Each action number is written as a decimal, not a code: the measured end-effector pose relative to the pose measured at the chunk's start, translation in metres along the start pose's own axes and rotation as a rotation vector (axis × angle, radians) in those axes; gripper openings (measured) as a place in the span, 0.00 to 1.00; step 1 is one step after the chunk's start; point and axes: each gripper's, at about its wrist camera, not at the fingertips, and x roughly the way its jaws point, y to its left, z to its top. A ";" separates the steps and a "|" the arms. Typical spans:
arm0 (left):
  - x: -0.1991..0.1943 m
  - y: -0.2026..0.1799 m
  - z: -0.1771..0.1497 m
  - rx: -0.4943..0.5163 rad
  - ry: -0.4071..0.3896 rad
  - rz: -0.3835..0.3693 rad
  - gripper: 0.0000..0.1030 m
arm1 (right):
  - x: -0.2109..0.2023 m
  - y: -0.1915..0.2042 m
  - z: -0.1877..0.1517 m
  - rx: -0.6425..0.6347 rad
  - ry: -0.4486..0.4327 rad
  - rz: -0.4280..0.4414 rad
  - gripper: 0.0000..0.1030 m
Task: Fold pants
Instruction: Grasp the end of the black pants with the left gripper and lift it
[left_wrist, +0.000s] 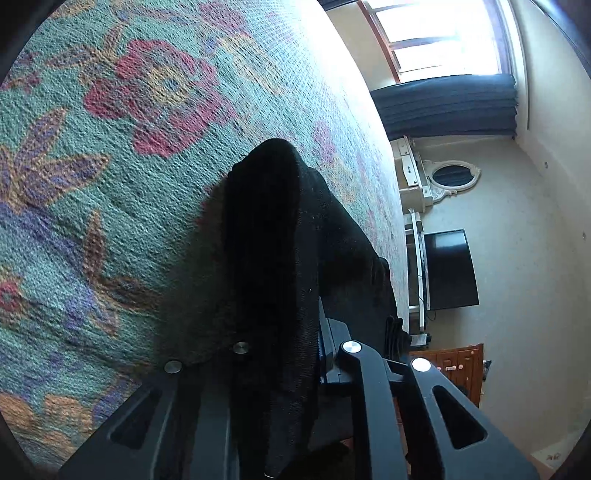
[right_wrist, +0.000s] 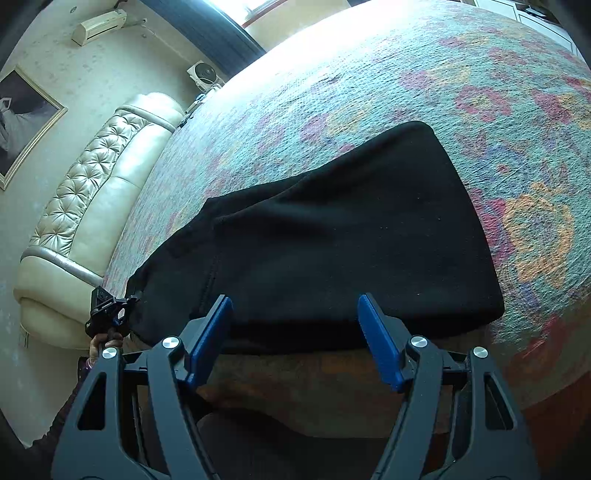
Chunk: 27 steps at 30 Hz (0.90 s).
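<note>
The black pants (right_wrist: 332, 240) lie folded on a floral teal bedspread (right_wrist: 406, 74). My right gripper (right_wrist: 295, 314) is open, its blue pads on either side of the near edge of the pants, holding nothing. My left gripper (right_wrist: 110, 314) shows at the left end of the pants, shut on the cloth there. In the left wrist view the black pants (left_wrist: 273, 258) drape over and between the fingers, hiding the fingertips, and the gripper (left_wrist: 288, 332) is shut on the fabric above the bedspread (left_wrist: 110, 147).
A cream tufted headboard (right_wrist: 92, 206) runs along the bed's far left. A wall with a television (left_wrist: 448, 269), a mirror (left_wrist: 452, 175) and a curtained window (left_wrist: 447, 103) lies beyond the bed edge. A wooden cabinet (left_wrist: 458, 365) stands below.
</note>
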 end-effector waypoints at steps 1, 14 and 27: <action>-0.002 -0.005 -0.001 0.001 -0.011 -0.001 0.14 | -0.001 0.000 0.000 0.001 -0.007 0.000 0.68; 0.017 -0.179 -0.036 0.224 -0.005 -0.080 0.14 | -0.005 0.011 -0.003 -0.061 -0.062 -0.053 0.68; 0.146 -0.269 -0.093 0.313 0.127 -0.025 0.14 | -0.010 -0.002 -0.003 0.010 -0.088 -0.062 0.68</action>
